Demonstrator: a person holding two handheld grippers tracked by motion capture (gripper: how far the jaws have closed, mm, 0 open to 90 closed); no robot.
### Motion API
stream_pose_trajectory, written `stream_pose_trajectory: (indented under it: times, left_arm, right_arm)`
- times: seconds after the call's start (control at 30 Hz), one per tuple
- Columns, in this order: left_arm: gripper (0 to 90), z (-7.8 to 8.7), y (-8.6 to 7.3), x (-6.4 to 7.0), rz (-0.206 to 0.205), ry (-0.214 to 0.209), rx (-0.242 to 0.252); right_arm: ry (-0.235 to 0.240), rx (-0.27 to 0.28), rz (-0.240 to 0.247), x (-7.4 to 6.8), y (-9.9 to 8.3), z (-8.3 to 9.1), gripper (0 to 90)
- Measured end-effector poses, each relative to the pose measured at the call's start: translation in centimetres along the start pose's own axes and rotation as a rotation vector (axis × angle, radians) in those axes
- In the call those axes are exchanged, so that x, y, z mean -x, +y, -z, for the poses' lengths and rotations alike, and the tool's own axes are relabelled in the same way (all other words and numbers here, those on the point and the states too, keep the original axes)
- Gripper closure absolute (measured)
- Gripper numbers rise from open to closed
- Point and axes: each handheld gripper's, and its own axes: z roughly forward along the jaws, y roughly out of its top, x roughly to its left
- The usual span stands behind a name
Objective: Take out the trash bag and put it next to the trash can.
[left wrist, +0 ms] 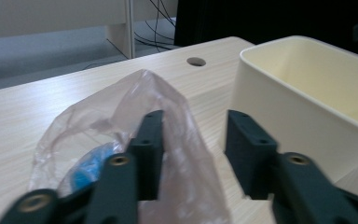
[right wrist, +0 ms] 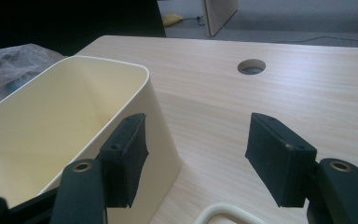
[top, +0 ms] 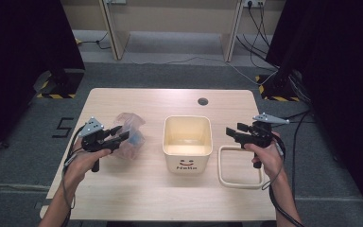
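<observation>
Here the plastic bag (top: 130,134) is thin, clear and crumpled, peaked at its top, with something blue inside; it lies left of centre in the high view, on the wooden surface (top: 142,194), beside the cream bin (top: 187,143). The left gripper (top: 122,134) reaches into it from the lower left, its fingers (left wrist: 149,140) apart with one against the film. At right of centre the right gripper (top: 232,130) hovers over a cream loop handle (top: 240,167), fingers (right wrist: 279,156) spread wide on nothing.
</observation>
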Motion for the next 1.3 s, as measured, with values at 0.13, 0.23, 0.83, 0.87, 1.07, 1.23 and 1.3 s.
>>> stream_pose_trajectory:
  times: [0.13, 0.23, 0.83, 0.87, 1.07, 1.23, 1.3]
  left_arm:
    - [41.1, 0.2, 0.5, 0.6, 0.007, 0.017, 0.007]
    - [34.3, 0.5, 1.1, 1.3, -0.012, 0.044, 0.015]
    - [20.3, 1.4, 0.8, 7.8, -0.058, -0.101, 0.091]
    - [20.3, 1.3, 0.6, 8.0, -0.058, -0.104, 0.089]
    - [16.9, 0.3, -1.5, 8.6, -0.039, -0.134, 0.048]
    - [16.4, -0.4, -2.4, 8.6, -0.032, -0.150, 0.044]
    - [16.0, -0.6, -2.7, 8.6, -0.037, -0.147, 0.044]
  right_arm:
    - [0.001, 0.001, 0.001, 0.0, 0.0, 0.1, 38.1]
    - [0.001, 0.003, 0.000, 0.0, 0.1, 0.1, 38.1]
    - [-0.004, -0.001, -0.009, 0.3, -0.3, 0.3, 37.1]
    - [-0.006, -0.003, -0.009, 0.4, -0.3, 0.3, 37.1]
    - [-0.011, -0.012, -0.013, 0.4, -0.8, 0.3, 36.7]
    - [-0.014, -0.016, -0.015, 0.5, -1.0, 0.3, 36.4]
    - [-0.013, -0.020, -0.019, 0.5, -1.1, 0.3, 36.4]
